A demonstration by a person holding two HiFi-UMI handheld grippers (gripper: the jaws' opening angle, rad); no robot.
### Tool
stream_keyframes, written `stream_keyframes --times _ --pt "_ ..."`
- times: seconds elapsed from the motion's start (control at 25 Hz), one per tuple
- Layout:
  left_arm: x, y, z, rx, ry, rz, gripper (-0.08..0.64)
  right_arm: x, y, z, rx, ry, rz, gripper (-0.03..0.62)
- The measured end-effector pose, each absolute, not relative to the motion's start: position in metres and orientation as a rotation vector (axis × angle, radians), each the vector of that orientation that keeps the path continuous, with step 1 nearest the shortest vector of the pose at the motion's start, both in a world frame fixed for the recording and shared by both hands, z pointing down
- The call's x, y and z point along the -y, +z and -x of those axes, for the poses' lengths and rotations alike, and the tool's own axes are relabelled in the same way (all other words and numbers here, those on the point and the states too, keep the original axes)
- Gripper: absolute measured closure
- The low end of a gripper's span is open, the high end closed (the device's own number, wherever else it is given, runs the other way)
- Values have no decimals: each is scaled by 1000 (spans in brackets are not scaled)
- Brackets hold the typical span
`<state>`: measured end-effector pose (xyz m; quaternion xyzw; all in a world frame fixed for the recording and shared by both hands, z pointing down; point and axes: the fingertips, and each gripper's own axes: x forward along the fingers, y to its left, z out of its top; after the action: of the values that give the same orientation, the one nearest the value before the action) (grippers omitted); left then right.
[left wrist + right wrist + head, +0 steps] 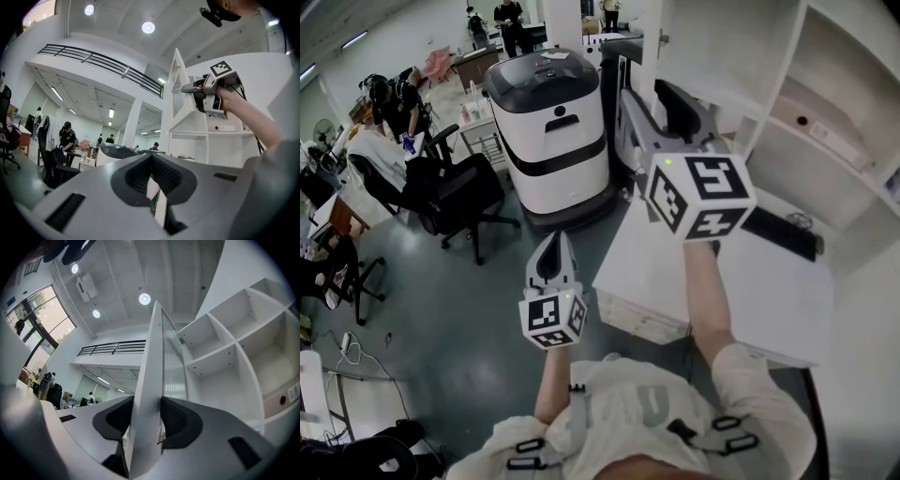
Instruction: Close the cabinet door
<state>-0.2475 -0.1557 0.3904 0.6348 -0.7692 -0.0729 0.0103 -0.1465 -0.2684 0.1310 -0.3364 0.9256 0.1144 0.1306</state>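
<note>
Step in hand: grasp. Your right gripper (pixel 146 416) fingers clamp the cabinet door (pixel 151 366) edge, which stands open from the cabinet (pixel 220 355). Left gripper (pixel 151 174) fingers are closed and empty. Next: swing the door toward the cabinet.

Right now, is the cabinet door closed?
No, the cabinet door stands open, edge-on between the jaws of the right gripper, with the shelves exposed beside it.
</note>
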Motion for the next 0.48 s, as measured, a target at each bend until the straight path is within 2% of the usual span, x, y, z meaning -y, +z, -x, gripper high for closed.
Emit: stream_keyframes --times 0.48 --pt "169 386 226 2336 -212 -2073 556 274 130 108 -2645 391 1099 459"
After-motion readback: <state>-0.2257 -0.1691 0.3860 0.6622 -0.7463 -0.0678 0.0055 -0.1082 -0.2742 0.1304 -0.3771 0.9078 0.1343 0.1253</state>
